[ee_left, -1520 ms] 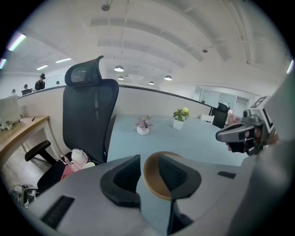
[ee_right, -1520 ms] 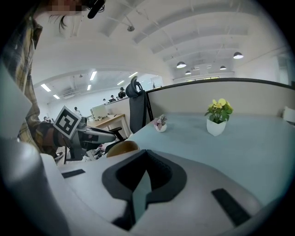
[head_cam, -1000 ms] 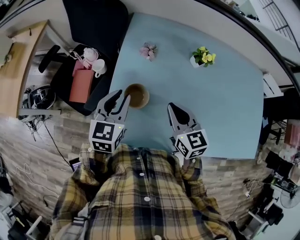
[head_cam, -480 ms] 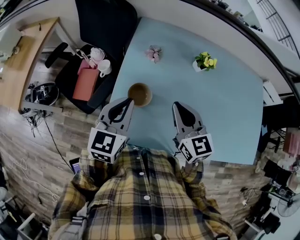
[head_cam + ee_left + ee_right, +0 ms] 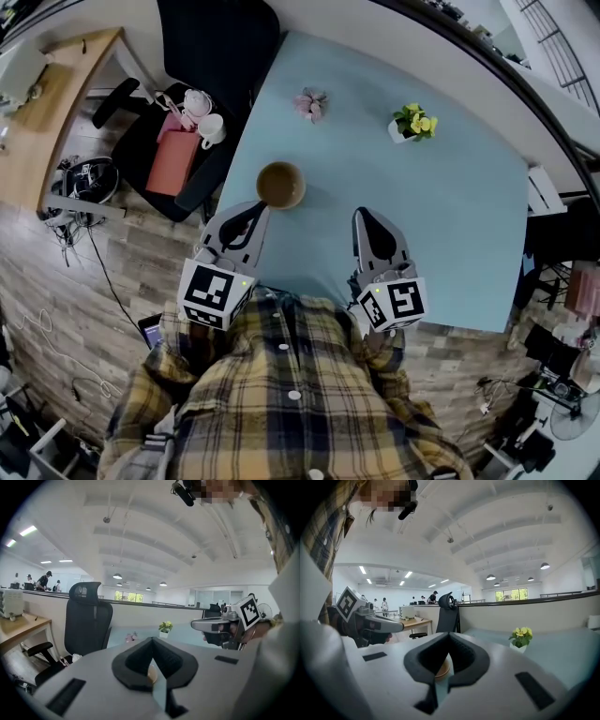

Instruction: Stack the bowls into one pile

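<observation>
Both grippers are closed and empty, with the brown bowl on the table beyond them.

Head view: the brown bowl [image 5: 280, 185] stands on the light blue table [image 5: 450, 216] near its left edge; from above it reads as one round shape, and whether others nest in it cannot be told. The left gripper [image 5: 255, 212] points at it from just short of its rim, and the right gripper [image 5: 364, 215] is held apart to the right. Left gripper view: the left gripper [image 5: 152, 640] has just been closing its jaws, which now meet with nothing between them. The bowl [image 5: 151, 673] shows beyond them, not touched. Right gripper view: the right gripper [image 5: 449, 635] has its jaws together on nothing, and the bowl [image 5: 441, 670] sits on the table beyond, slightly left.
</observation>
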`<state>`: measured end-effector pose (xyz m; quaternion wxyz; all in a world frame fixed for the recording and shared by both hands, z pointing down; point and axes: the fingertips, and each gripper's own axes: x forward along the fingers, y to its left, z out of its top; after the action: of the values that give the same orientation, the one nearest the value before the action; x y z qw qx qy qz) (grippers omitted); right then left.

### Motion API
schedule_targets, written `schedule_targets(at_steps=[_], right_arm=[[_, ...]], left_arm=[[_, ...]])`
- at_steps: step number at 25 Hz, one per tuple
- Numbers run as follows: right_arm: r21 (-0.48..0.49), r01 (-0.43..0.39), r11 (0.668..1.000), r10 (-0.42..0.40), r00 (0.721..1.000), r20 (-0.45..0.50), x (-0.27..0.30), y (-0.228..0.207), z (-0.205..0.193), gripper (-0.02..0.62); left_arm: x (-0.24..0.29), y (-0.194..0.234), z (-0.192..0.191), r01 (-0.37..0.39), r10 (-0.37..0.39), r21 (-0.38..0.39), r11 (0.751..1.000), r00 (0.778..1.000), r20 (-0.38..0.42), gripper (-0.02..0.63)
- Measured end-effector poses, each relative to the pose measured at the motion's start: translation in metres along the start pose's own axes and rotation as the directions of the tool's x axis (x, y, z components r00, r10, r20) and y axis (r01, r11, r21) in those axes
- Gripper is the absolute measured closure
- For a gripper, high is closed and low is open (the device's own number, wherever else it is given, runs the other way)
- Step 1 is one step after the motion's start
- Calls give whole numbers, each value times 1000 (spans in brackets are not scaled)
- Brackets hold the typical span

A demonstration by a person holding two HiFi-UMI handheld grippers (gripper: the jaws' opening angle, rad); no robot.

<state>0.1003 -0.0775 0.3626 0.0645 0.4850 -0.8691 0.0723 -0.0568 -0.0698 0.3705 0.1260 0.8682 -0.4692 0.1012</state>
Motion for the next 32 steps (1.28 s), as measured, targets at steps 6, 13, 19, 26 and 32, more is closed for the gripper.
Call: schedule_targets(at_steps=[6, 13, 19, 26, 32], right_arm=[[9, 4, 1000, -4, 1000, -11, -1, -6, -4, 592], [-1, -14, 1000, 14, 999, -29, 2, -6, -8, 592], [4, -16, 1000, 16, 999, -35, 3, -7, -10, 594], [15, -25, 1000, 26, 998, -54, 5, -5, -15, 594], [11, -20, 1000, 21, 997, -70, 7, -3, -18, 594]], left_arm=[[1, 2, -2, -18, 18, -6, 1000, 1000, -2, 615], [2, 3, -4, -27, 27, -14, 1000, 1000, -5, 615], [1, 3, -6, -33, 32, -20, 999, 999, -8, 615], [-2, 6, -10, -44, 44, -26, 999, 999, -14, 615], [-6, 10, -12, -54, 54, -32, 998, 998, -16, 615]])
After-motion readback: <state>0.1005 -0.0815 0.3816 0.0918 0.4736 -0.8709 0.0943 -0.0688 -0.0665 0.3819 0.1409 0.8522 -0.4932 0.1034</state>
